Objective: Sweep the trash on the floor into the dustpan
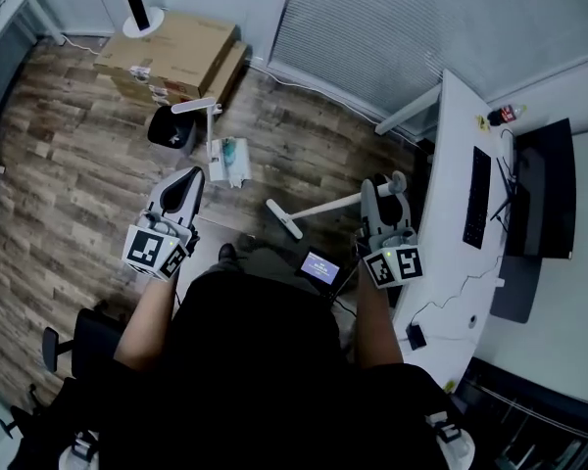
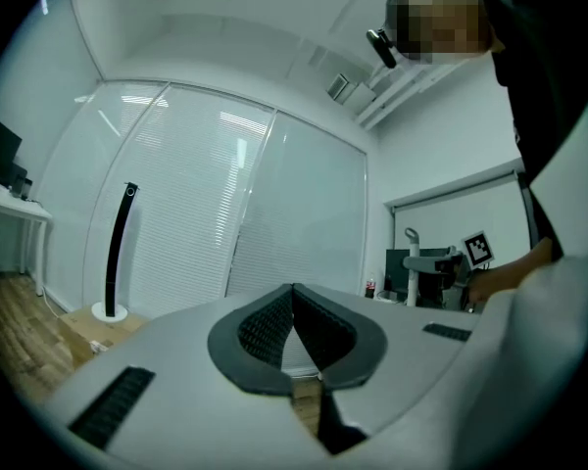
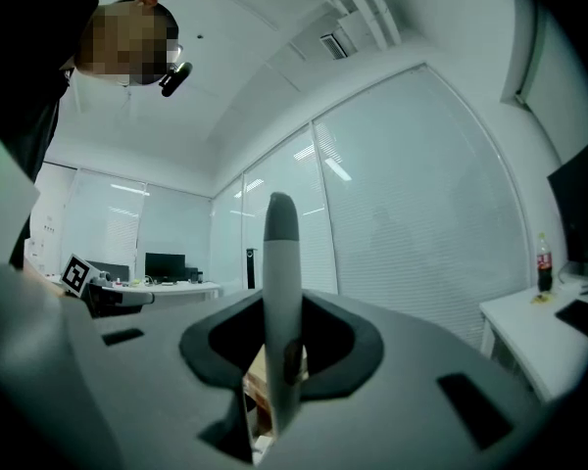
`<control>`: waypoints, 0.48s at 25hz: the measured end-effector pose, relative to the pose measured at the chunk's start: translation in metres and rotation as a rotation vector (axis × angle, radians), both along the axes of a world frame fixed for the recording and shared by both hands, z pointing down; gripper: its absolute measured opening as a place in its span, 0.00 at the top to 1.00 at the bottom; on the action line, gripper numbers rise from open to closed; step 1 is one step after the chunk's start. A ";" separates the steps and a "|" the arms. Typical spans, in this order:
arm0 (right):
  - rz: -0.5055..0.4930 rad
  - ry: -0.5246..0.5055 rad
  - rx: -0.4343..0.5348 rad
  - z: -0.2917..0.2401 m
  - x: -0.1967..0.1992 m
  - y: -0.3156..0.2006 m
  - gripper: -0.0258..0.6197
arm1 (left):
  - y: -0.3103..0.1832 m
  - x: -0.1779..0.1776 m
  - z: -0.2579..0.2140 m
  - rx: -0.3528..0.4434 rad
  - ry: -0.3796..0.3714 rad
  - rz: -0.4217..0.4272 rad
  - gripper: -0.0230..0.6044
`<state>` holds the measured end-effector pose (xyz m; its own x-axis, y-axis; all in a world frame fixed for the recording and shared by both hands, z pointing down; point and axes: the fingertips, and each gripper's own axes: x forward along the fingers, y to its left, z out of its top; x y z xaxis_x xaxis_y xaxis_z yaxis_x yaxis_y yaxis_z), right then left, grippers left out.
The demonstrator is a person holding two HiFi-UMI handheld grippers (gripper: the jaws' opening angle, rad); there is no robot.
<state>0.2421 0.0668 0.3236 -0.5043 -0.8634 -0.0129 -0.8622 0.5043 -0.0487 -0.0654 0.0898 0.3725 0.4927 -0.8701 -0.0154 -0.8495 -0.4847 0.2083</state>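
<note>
Broom (image 1: 323,207) judged light, stiff, smooth-handled; pinched near handle top by right claw (image 1: 377,184), head right of dustpan (image 1: 170,128). Trash (image 1: 227,160) just beside dustpan, between it and head. Left claw (image 1: 189,182) pressed together, empty.

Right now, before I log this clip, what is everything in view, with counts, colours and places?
broom: 1, white, handle in the right gripper, head low ahead of the person
dustpan: 1, black with white handle, floor beyond the left gripper
trash: 1 small heap, white and teal, floor beside the dustpan
cardboard boxes: 2, brown, flat by the far wall
floor stand: 1, black on white base, far corner
desk: 1, white, right side
keyboard: 1, black, on the desk
monitor: 1, black, on the desk
bottle: 1, dark, desk's far end
small screen: 1, lit, near the person's feet
office chair: 1, black, lower left
left gripper: fingers shut, empty
right gripper: fingers shut on the broom handle
</note>
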 end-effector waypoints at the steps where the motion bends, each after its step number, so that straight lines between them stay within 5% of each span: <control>1: -0.009 -0.002 -0.011 0.002 0.000 -0.001 0.83 | 0.001 0.000 0.001 -0.007 -0.002 -0.019 0.97; 12: -0.085 -0.005 -0.050 0.020 0.044 0.015 0.82 | 0.017 0.033 -0.021 0.040 -0.086 -0.246 0.97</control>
<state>0.2861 0.0814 0.3432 -0.5758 -0.8172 0.0261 -0.8161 0.5724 -0.0795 -0.0320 0.1064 0.3515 0.2674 -0.9634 -0.0197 -0.9566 -0.2679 0.1148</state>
